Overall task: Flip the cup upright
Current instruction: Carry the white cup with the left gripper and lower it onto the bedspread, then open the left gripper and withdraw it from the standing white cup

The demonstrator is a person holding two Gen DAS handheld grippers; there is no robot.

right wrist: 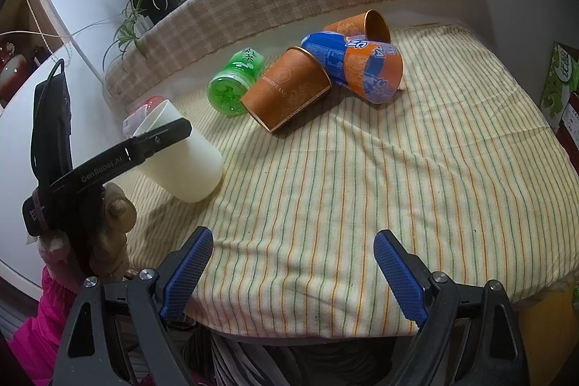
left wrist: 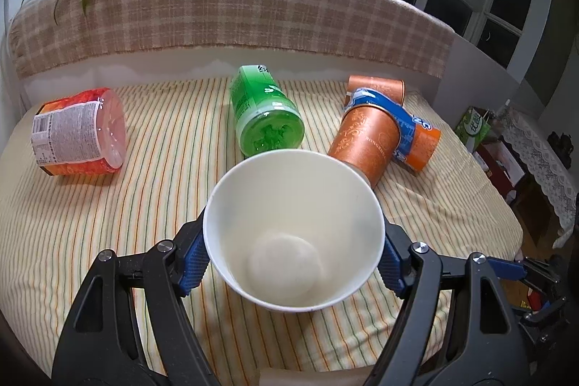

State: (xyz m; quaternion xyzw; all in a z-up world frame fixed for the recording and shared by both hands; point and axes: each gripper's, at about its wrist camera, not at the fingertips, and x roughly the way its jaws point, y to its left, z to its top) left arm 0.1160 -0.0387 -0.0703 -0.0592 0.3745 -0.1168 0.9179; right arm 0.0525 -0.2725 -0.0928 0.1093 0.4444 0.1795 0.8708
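Note:
A white paper cup (left wrist: 293,227) is held between the blue pads of my left gripper (left wrist: 293,255), its open mouth facing the camera and its base pointing away and down. In the right wrist view the same cup (right wrist: 184,165) is tilted with its base near the striped cloth (right wrist: 343,190), and the left gripper's black finger (right wrist: 152,141) lies across its upper part. My right gripper (right wrist: 293,274) is open and empty above the front edge of the cloth.
On their sides at the back lie an orange-red plastic container (left wrist: 79,132), a green bottle (left wrist: 264,114), two copper paper cups (left wrist: 365,140) (left wrist: 376,87) and an orange-blue Fanta bottle (left wrist: 409,129). A plaid-covered ledge (left wrist: 231,9) with potted plants stands behind. The table drops off at right.

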